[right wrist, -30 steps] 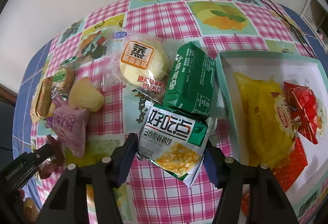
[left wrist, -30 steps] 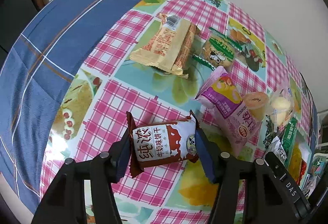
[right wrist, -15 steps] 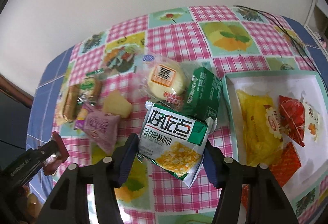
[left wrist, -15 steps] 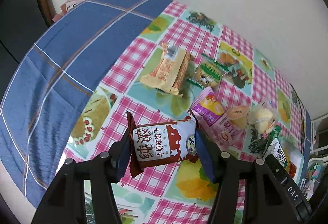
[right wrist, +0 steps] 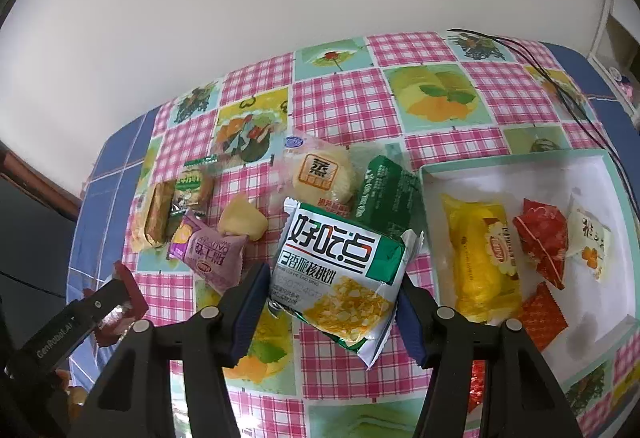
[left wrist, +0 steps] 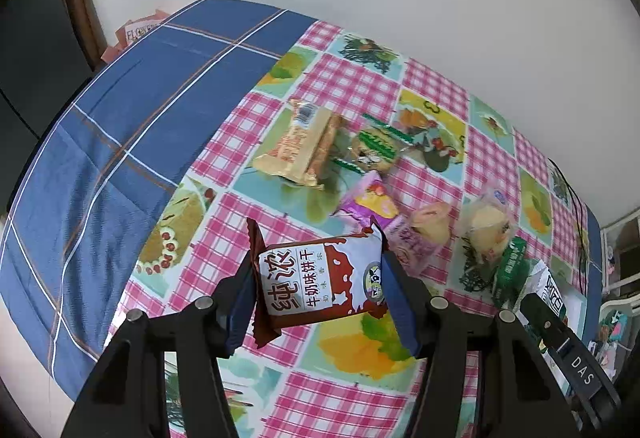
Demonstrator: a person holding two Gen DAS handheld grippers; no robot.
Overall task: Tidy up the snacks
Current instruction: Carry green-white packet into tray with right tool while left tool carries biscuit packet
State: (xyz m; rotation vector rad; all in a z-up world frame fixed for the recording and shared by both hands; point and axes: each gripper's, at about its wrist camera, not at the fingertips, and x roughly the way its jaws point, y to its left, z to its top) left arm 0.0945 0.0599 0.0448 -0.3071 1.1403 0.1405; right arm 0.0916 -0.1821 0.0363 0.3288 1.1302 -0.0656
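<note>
Left tool (left wrist: 318, 280) pinches the brown biscuit pack (left wrist: 320, 280) low in frame, light and crinkly. Right tool (right wrist: 332, 278) squeezes the green walnut-cake pack (right wrist: 338, 274) by its sides; it looks puffy, slippery, crushable.

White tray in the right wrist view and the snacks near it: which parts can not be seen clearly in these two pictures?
- White tray: right wrist view; its right side is cut off by the image edge, its near corner hidden by the right gripper.
- Dark green packet: its lower part is hidden behind the green and white packet.
- Red wrapper: mostly hidden behind the gripper.
- Left wrist view: the tray is hidden; small print on the brown and white packet is unreadable.
</note>
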